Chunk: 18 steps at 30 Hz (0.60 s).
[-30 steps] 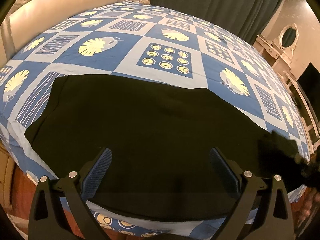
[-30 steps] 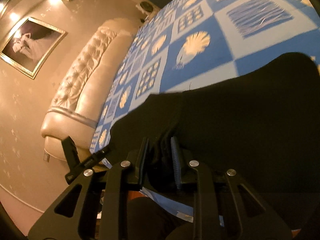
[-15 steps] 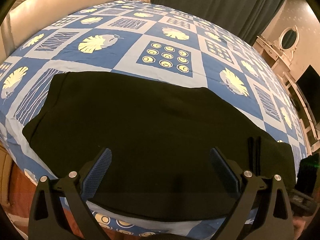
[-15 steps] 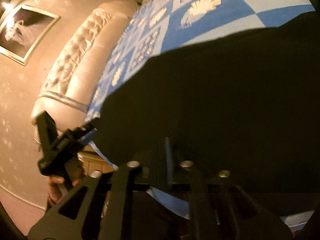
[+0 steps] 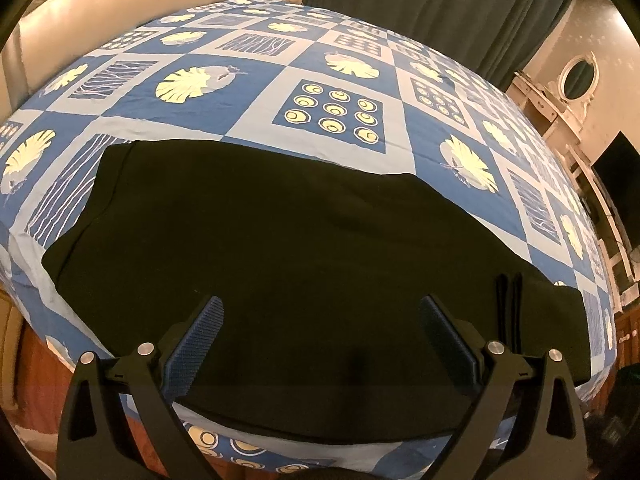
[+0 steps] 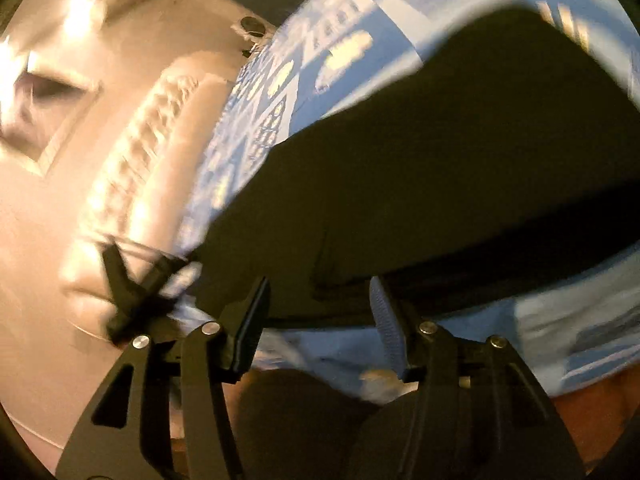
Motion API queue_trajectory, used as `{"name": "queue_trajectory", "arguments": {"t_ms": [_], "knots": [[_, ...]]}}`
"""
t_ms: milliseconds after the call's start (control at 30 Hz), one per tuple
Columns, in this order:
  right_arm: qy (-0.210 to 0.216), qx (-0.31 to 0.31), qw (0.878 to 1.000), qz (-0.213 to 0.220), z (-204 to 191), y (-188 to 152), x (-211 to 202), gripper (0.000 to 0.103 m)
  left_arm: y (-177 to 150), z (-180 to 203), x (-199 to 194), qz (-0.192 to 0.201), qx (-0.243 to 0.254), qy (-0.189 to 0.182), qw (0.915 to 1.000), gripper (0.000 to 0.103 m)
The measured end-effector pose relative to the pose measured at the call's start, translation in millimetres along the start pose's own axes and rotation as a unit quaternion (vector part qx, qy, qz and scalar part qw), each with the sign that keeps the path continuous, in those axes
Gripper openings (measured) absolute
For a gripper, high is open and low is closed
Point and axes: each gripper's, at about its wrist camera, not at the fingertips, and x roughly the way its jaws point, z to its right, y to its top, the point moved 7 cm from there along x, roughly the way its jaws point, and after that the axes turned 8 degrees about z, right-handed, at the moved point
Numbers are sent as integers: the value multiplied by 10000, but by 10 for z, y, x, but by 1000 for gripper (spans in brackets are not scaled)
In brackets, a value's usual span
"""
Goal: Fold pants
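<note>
Black pants [image 5: 280, 248] lie spread flat across the near edge of a bed with a blue patterned cover [image 5: 332, 108]. My left gripper [image 5: 320, 320] is open and empty, held just above the pants' near edge. The right wrist view is blurred. There the pants [image 6: 460, 168] fill the middle, and my right gripper [image 6: 320, 312] is open at their near edge with nothing between its fingers. The other gripper [image 6: 132, 288] shows as a dark blurred shape at the left of that view.
A padded cream headboard [image 5: 100, 12] stands at the left. Dark curtains [image 5: 432, 8] hang behind the bed. A white dresser with an oval mirror [image 5: 576, 80] and a dark screen [image 5: 616, 168] stand at the right. The wooden bed frame [image 5: 36, 372] shows below the cover.
My right gripper was shut on the pants' edge; it has now opened and let go, and the cloth lies flat. The left gripper stayed open and hardly moved.
</note>
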Motion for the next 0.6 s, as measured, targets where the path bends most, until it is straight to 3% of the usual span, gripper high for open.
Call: {"name": "queue_trajectory", "arguments": {"t_ms": [100,200,267,400,433,467,533,600], "knots": [[-592,-1258,9903,38,-265,-44,113,51,6,-9,9,-6,-38,2,10000,97],[-1155,-2278,9668,80,-463,-92,279,57,-4,-17,27,-54,-104,-10,9999,97],[-1385,-2600,9556,-68,-471,-160,418,59,-12,-16,27,-67,-129,-21,9999,97],[-1632,-2681,9488,-364,-411,-220,595,63,-9,-16,30,-65,-150,-39,9999,97],[-1686,-2609,9499,-343,-393,-180,601,58,-11,-19,25,-67,-149,-38,9999,97],[-1730,-2541,9510,-339,-342,-168,589,45,-11,-19,26,-79,-148,-41,9999,97],[-1642,-2369,9567,-397,-298,-125,604,39,-17,-15,29,-85,-154,-46,9998,97],[-1490,-2241,9622,-424,-317,-82,609,22,-16,-18,29,-84,-165,-45,9998,97]]}}
